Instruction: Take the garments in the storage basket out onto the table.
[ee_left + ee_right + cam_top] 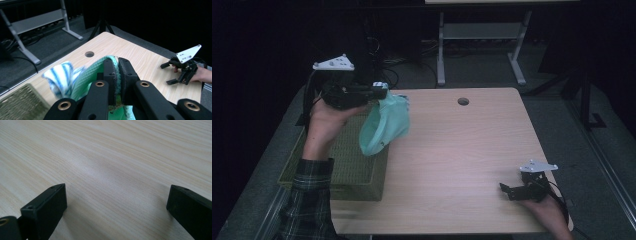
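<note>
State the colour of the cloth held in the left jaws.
Mint green cloth, clearest in the high view.

we count two grippers [379,90] [506,190], one green cloth [384,125] and one blue-striped cloth [61,77]. we count one woven basket [347,160] at the table's [462,160] left edge.

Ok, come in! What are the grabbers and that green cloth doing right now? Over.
Left gripper shut on mint-green cloth, held up above basket edge. Right gripper open, empty, low over table. Striped cloth hangs alongside. Nothing blocking.
</note>
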{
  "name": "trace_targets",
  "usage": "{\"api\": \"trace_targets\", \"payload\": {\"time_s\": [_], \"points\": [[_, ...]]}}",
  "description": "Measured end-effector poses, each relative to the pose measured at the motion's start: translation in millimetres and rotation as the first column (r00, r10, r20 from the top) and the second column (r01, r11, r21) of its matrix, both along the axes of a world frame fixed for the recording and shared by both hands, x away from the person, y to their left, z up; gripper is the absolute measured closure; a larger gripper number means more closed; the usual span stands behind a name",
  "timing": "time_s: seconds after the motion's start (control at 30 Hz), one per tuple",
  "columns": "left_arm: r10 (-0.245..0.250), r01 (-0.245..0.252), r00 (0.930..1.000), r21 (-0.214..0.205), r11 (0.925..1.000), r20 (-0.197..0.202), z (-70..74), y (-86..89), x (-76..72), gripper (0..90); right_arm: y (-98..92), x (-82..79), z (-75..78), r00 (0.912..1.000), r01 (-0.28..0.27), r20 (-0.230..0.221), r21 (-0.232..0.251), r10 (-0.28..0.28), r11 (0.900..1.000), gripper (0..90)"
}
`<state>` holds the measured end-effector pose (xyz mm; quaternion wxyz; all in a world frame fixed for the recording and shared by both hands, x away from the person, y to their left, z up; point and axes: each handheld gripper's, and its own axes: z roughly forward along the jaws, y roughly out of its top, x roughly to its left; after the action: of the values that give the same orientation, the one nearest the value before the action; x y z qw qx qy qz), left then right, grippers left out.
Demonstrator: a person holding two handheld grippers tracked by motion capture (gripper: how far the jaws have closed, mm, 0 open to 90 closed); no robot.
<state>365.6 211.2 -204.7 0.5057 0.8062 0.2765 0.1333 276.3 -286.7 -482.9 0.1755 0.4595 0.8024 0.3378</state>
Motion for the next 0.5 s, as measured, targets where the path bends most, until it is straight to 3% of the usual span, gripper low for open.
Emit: {"api": "trace_targets", "payload": {"time_s": [0.5], "points": [[-0.080,0.079,0.9966,-0.016,0.9967,-0.021,-21.3,-48.8,4.4,84.7,0.0,0.0,0.0,1.0000,0.000,0.000,0.000,0.000,1.0000,2.7]]}}
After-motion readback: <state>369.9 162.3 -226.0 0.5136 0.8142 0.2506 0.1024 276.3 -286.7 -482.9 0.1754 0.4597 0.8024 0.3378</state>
